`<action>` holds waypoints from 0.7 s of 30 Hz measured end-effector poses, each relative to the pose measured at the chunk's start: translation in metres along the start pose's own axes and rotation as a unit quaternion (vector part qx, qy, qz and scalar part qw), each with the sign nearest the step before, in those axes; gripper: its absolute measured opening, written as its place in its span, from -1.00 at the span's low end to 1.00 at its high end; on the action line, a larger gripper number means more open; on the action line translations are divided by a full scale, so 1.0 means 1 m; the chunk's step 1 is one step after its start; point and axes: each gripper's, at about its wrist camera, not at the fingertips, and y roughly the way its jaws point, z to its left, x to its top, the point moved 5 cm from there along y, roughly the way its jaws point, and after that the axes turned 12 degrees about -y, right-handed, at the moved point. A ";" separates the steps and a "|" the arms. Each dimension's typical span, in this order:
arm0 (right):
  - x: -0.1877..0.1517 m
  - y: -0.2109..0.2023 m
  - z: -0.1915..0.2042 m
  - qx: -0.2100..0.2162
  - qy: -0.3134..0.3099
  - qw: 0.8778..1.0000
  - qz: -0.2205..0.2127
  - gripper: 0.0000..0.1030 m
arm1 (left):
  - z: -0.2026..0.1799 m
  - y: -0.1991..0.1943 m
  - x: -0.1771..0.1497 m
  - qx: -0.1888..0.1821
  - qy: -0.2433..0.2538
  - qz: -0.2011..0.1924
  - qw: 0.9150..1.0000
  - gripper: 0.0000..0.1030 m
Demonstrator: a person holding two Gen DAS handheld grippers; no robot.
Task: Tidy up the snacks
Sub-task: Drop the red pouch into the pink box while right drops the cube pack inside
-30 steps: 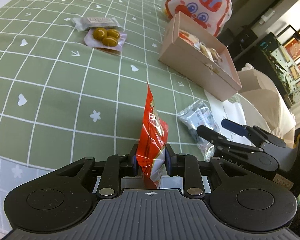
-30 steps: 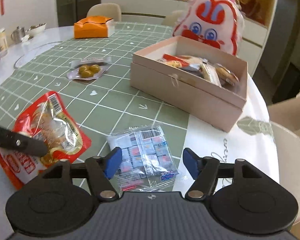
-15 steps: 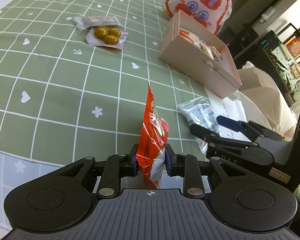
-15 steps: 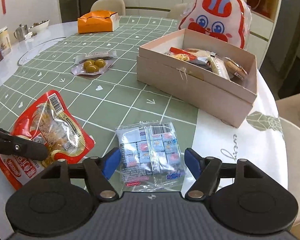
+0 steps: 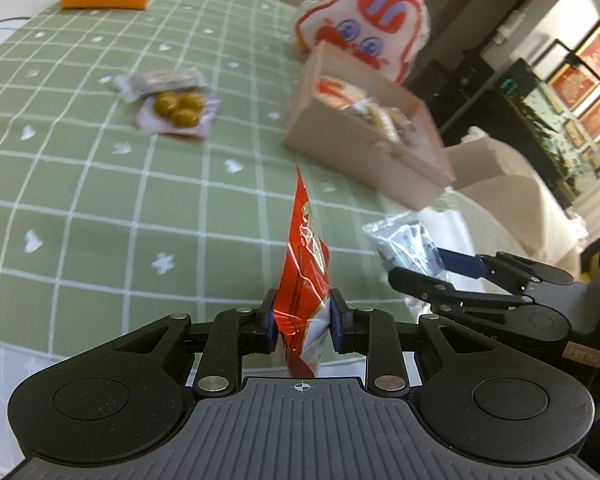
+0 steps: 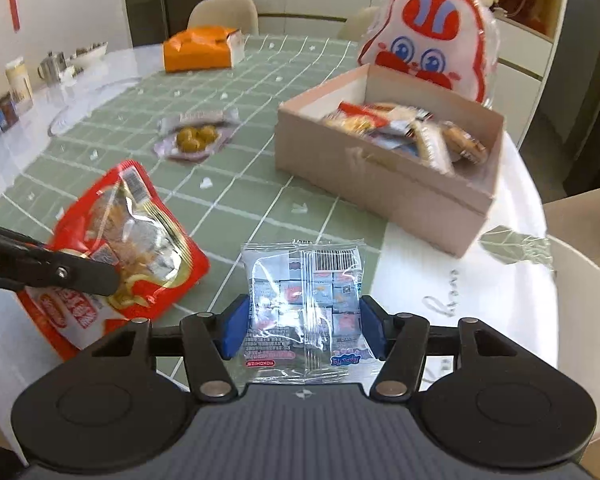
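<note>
right wrist: jaws closing around clear packet [image 6: 304,304]

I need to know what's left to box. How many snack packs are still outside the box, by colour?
Red pack, in the left gripper: 1
Clear pack of cubes, between the closing right gripper: 1
Olive pack: 1
Silver pack: 1
Total: 4
</note>
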 end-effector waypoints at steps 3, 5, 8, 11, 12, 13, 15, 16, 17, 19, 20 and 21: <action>0.016 -0.021 -0.017 -0.004 0.009 1.000 -0.024 0.13 | -0.024 -0.012 0.020 -0.041 0.008 -0.006 0.999 -0.44; 0.035 -0.039 -0.032 -0.013 0.013 0.998 -0.054 0.13 | -0.046 -0.020 0.043 -0.062 0.027 -0.022 0.997 -0.44; 0.077 -0.065 -0.066 -0.030 0.023 0.994 -0.103 0.13 | -0.076 -0.024 0.092 -0.097 0.031 -0.046 0.994 -0.44; 0.119 -0.076 -0.107 -0.050 0.041 0.989 -0.134 0.13 | -0.101 -0.004 0.138 -0.128 0.017 -0.052 0.990 -0.44; 0.132 -0.076 -0.121 -0.058 0.046 0.987 -0.140 0.13 | -0.106 0.007 0.150 -0.138 0.005 -0.051 0.989 -0.44; 0.141 -0.075 -0.134 -0.067 0.050 0.986 -0.141 0.13 | -0.110 0.021 0.160 -0.150 -0.009 -0.046 0.988 -0.44; 0.152 -0.070 -0.156 -0.084 0.060 0.985 -0.138 0.13 | -0.113 0.060 0.176 -0.168 -0.042 -0.023 0.985 -0.44; 0.155 -0.065 -0.164 -0.086 0.063 0.985 -0.136 0.13 | -0.111 0.083 0.181 -0.165 -0.058 -0.011 0.985 -0.40; 0.155 -0.060 -0.171 -0.085 0.066 0.985 -0.132 0.13 | -0.107 0.104 0.185 -0.148 -0.069 -0.007 0.987 -0.37; 0.153 -0.044 -0.180 -0.084 0.066 0.987 -0.117 0.13 | -0.097 0.129 0.190 -0.109 -0.080 -0.016 0.991 -0.37; 0.151 -0.034 -0.183 -0.083 0.064 0.989 -0.108 0.13 | -0.094 0.134 0.191 -0.100 -0.084 -0.020 0.991 -0.37; 0.151 -0.023 -0.186 -0.082 0.061 0.990 -0.099 0.13 | -0.089 0.135 0.193 -0.098 -0.086 -0.025 0.991 -0.37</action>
